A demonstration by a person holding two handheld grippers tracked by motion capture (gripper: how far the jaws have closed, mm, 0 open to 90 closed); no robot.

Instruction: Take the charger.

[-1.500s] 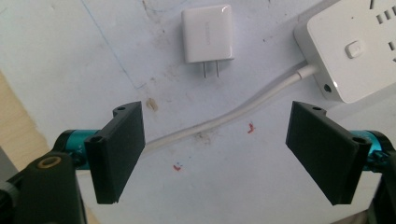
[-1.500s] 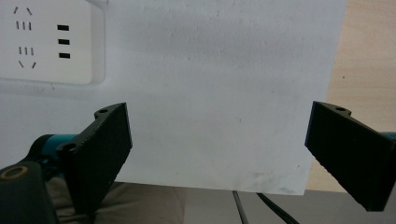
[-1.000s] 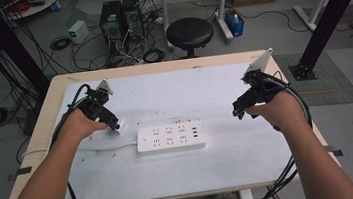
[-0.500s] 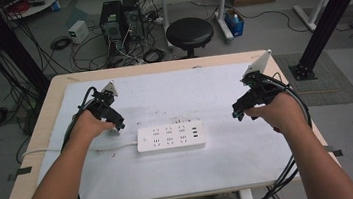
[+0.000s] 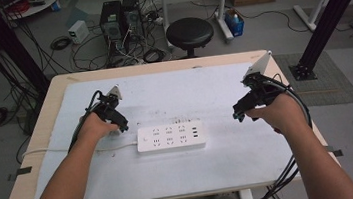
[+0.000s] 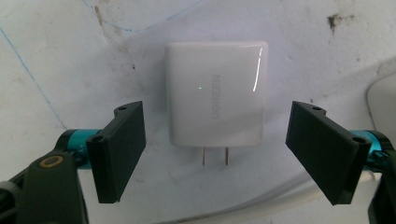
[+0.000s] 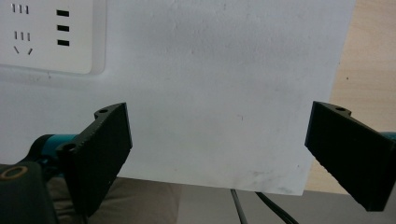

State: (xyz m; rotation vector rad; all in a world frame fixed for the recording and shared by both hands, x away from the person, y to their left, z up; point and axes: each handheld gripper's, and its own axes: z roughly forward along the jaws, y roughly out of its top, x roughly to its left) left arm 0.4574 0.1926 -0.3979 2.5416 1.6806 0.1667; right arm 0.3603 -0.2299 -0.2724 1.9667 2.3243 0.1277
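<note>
Left hand-held gripper (image 6: 215, 154): jaws spread wide, poised over a white charger (image 6: 215, 93) that lies flat on the white table (image 5: 213, 90) cover. Charger sits between the two jaws, touching neither; its two metal prongs point toward the camera, small green light on its face. In the high view this gripper sits just left of the white power strip (image 5: 170, 137), near the strip's cord end.

Right hand-held gripper (image 7: 217, 154): jaws spread, nothing between them. It hovers over bare table cover near the right edge, well apart from the power strip's socket end.
</note>
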